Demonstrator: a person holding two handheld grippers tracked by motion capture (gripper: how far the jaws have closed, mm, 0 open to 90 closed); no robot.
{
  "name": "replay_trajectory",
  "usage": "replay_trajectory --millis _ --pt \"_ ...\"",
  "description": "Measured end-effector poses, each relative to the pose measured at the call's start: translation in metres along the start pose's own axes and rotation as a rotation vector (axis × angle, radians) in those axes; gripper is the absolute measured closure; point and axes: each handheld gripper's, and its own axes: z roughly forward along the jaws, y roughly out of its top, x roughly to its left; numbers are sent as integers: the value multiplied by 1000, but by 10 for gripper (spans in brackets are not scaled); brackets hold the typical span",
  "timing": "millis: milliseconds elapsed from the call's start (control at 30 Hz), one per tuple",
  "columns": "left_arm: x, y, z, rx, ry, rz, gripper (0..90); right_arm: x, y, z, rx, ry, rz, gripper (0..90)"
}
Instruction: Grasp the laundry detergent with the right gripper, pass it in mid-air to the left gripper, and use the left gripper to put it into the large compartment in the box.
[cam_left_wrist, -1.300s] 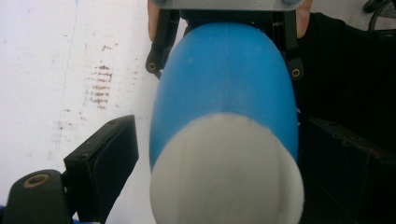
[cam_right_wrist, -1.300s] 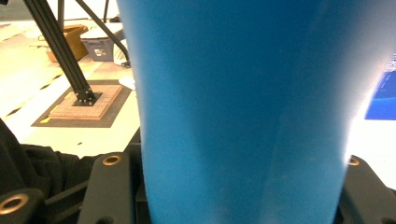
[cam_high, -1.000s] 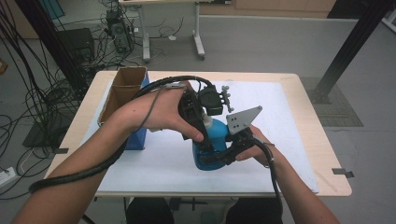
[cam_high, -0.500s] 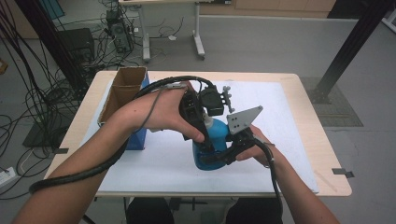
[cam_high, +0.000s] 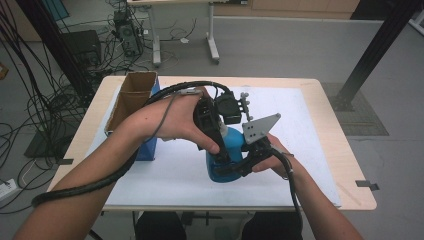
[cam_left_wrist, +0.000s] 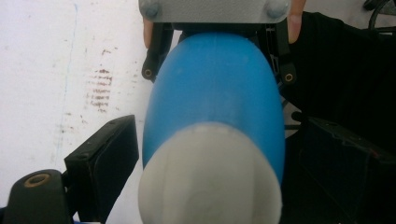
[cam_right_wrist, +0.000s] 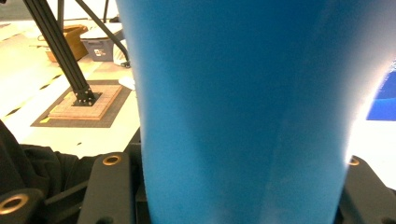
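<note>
At the near middle of the table (cam_high: 320, 100), the blue bottle (cam_high: 231, 150) is clamped by the right gripper (cam_high: 239, 167) while the left gripper's (cam_high: 220, 150) jaws flank its white cap (cam_left_wrist: 210, 179), whether pressing cannot be told, so cap removal seems in hand, and a firm twist is called for next.

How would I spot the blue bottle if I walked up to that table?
Find the white sheet covering the table, then look at its near middle, between the person's two hands. The blue bottle has a pale cap; unlike the boxy blue-sided carton at left, it is rounded.
</note>
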Motion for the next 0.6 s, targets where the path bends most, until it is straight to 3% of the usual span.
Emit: replay_trajectory --millis 600 --pt "-1 2 3 32 15 34 238 0 0 1 -2 2 -4 436"
